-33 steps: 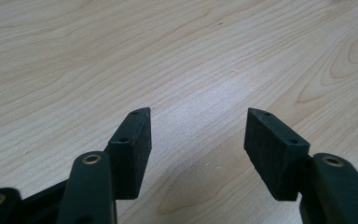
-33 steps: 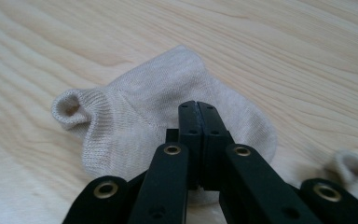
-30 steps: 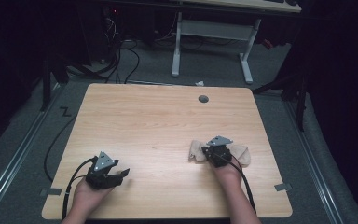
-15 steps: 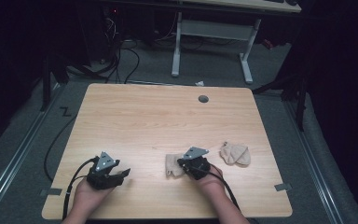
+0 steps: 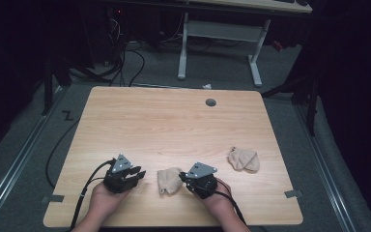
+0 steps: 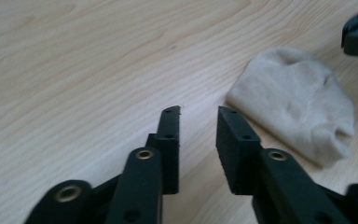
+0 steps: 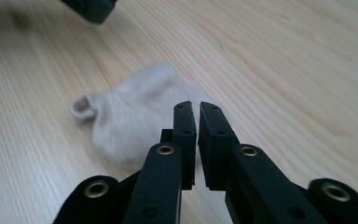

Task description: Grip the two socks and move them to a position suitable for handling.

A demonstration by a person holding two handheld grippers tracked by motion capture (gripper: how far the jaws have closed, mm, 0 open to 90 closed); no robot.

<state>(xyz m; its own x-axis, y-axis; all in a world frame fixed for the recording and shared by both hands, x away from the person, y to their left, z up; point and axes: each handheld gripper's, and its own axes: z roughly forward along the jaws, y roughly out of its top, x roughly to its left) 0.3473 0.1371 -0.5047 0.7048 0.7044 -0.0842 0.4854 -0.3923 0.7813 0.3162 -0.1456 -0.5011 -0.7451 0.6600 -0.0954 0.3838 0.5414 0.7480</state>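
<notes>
In the high view two small beige socks lie on the wooden table [image 5: 174, 121]. One sock [image 5: 169, 180] sits in the lower middle of the frame, between the two hands; the other sock [image 5: 244, 159] lies well apart, toward the lower right.

The right hand-held gripper [image 5: 185, 179] is just beside the near sock at its right edge. In the right gripper view its jaws stand nearly together with only a thin slit between them, tips over the sock's edge [image 7: 135, 119]; they have just been opening a little, and no cloth shows pinched in the slit, so I take it the sock has been let go.

The left hand-held gripper [image 5: 137, 174] sits to the left of that sock, a short gap away. In the left gripper view [image 6: 198, 122] its jaws have just been closing to a narrow gap over bare wood, with the sock [image 6: 296, 114] up and to the right of them.

My guess is that the job is pairing or folding the socks. One has been brought to the middle; the far one is yet to be fetched.
</notes>
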